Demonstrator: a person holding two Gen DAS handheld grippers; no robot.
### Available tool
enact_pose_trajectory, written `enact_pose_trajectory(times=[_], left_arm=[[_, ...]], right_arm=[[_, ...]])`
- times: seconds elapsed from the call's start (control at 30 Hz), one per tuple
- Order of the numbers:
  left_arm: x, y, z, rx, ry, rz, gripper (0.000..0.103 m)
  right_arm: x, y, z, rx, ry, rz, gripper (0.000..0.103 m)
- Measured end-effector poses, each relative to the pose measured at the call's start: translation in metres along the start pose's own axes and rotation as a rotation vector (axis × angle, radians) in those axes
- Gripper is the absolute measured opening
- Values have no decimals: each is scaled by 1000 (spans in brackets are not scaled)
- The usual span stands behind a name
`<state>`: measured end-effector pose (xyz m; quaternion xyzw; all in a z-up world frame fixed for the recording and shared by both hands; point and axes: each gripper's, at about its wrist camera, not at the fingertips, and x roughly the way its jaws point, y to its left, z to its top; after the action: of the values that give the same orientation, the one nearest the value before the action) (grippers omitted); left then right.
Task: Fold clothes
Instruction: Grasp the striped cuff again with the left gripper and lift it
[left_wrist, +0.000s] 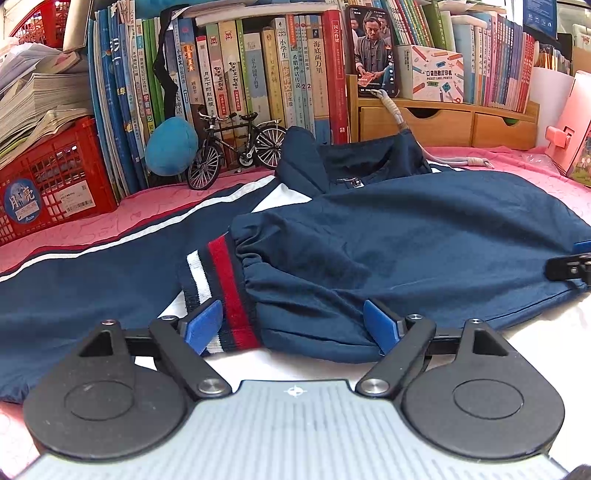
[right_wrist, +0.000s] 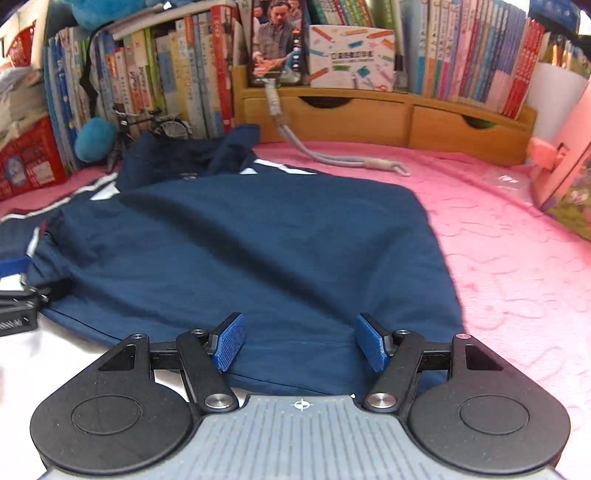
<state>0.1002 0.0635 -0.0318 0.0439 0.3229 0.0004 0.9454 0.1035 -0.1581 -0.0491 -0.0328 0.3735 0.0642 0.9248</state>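
A navy jacket (left_wrist: 406, 229) with white stripes lies spread on a pink blanket (left_wrist: 535, 181). One sleeve is folded across its body, and the sleeve's red, white and navy cuff (left_wrist: 221, 280) points toward me. My left gripper (left_wrist: 293, 325) is open, its blue pads either side of the cuff and the gathered sleeve end, not pressing on them. In the right wrist view the jacket (right_wrist: 258, 240) fills the middle. My right gripper (right_wrist: 300, 341) stands open just above the near hem with only flat cloth beneath. Each gripper's tip shows at the other view's edge.
Rows of upright books (left_wrist: 258, 74) line the back. A red crate (left_wrist: 55, 177), a blue plush ball (left_wrist: 171, 146) and a toy bicycle (left_wrist: 236, 147) stand at the back left. A wooden drawer unit (right_wrist: 369, 118), a phone (right_wrist: 279, 40) with its cable (right_wrist: 332, 157), and a pink box (right_wrist: 565, 166) stand to the right.
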Motion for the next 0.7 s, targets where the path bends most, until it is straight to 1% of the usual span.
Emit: enact_pose_trajectory(times=[0.1,0.13,0.17,0.27,0.33,0.37,0.4,0.43,0.47,0.53,0.63,0.7], left_arm=[[0,0,0,-1,0,-3,85],[0,1,0,-2,1,-4,86],[0,1,0,-1,1,-6,87],[0,0,0,2,4,-10,89],[0,-1,1,4,6,-12,90],[0,-1,1,4,6,-13,91],[0,-1,1,4,7,-14,92],[1,-1,1,5,8,-16,92],[1,-1,1,6,8,-16,93],[1,-1,1,7,10,-17,93],[2,-1,1,5,12,-20,94],[2,-1,1,5,13,-18,95]], right_arm=[[-6,-23,-10,-6,-15,-90,66],[-8,-31,-12,2,-18,-120,68],[-9,-43,-13,37,-14,-147,73],[-14,-72,-11,166,24,-182,78],[-22,-71,-4,182,38,-221,77],[-26,-66,2,167,32,-252,77],[-32,-59,7,146,7,-254,77],[-38,-52,13,128,-25,-237,77],[-43,-45,19,119,-59,-198,77],[-44,-29,31,116,-121,-92,79],[-28,-2,47,88,-204,84,85],[-7,15,55,90,-185,155,86]])
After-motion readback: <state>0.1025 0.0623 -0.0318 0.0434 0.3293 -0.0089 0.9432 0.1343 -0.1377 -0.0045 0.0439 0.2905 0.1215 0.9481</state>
